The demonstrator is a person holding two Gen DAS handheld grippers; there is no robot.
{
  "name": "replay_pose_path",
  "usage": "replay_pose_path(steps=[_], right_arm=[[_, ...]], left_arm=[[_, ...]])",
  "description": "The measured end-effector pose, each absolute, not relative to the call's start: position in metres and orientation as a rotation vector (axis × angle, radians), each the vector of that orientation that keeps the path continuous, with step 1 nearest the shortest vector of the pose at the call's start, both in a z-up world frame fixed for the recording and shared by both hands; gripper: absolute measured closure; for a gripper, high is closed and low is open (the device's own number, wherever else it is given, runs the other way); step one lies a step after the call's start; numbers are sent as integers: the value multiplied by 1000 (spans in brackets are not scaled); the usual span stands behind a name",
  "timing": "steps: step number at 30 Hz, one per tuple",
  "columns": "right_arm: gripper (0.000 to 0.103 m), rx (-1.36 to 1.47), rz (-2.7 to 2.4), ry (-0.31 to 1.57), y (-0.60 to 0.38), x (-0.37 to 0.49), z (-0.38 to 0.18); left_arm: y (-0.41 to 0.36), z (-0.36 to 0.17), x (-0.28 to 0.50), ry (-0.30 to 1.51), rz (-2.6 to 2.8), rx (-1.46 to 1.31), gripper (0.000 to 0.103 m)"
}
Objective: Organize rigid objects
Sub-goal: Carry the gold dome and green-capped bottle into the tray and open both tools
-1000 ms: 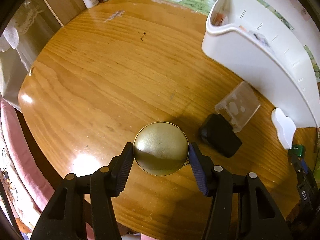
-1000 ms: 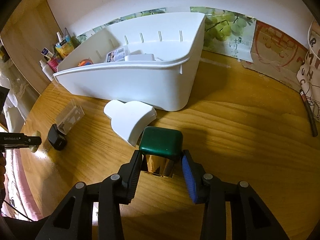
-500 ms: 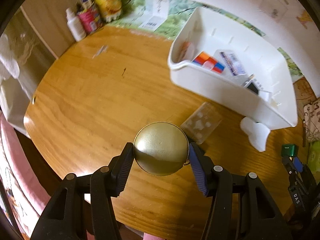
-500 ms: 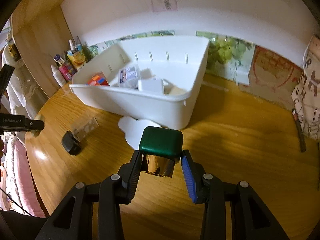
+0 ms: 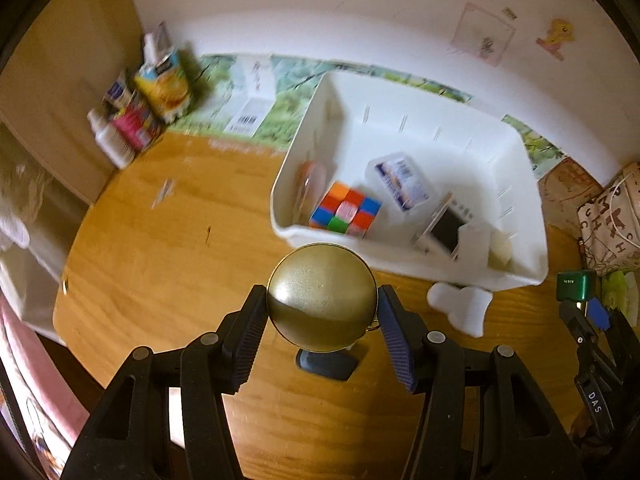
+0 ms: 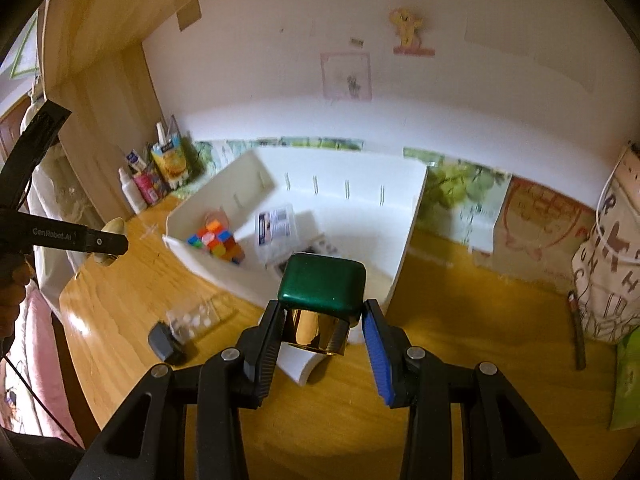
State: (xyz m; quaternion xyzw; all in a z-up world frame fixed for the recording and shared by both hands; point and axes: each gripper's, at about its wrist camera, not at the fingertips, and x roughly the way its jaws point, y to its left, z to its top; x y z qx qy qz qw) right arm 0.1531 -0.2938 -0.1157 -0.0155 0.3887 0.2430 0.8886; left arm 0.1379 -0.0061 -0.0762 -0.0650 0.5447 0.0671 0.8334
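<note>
My left gripper point(image 5: 322, 312) is shut on a round gold tin point(image 5: 322, 296), held above the wooden table in front of the white bin point(image 5: 520, 280). My right gripper point(image 6: 322, 320) is shut on a bottle with a green cap point(image 6: 322, 282) and a gold collar, also lifted, just before the white bin point(image 6: 412, 232). In the bin lie a colour cube point(image 5: 346, 210), a labelled clear box point(image 5: 404, 180) and a small device point(image 5: 446, 228). On the table remain a black block point(image 6: 162, 342), a clear plastic case point(image 6: 192, 318) and a white flat piece point(image 5: 462, 306).
Bottles and a juice carton point(image 5: 160, 84) stand at the far left corner by a wooden panel. A printed bag point(image 6: 608, 264) sits at the right. A pink cloth point(image 5: 24, 364) lies past the table's left edge. A person's hand point(image 6: 12, 288) holds the left gripper.
Both grippers have risen with their objects still gripped. The views now look down into the bin, which was seen from the side a second ago.
</note>
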Motion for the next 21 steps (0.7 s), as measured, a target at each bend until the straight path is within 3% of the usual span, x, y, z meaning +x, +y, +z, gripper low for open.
replay_pose_path(steps=[21], right_arm=[[62,7,395,717,-278,209,-100]], left_arm=[[-29,-66,213,1099,-44,-94,44]])
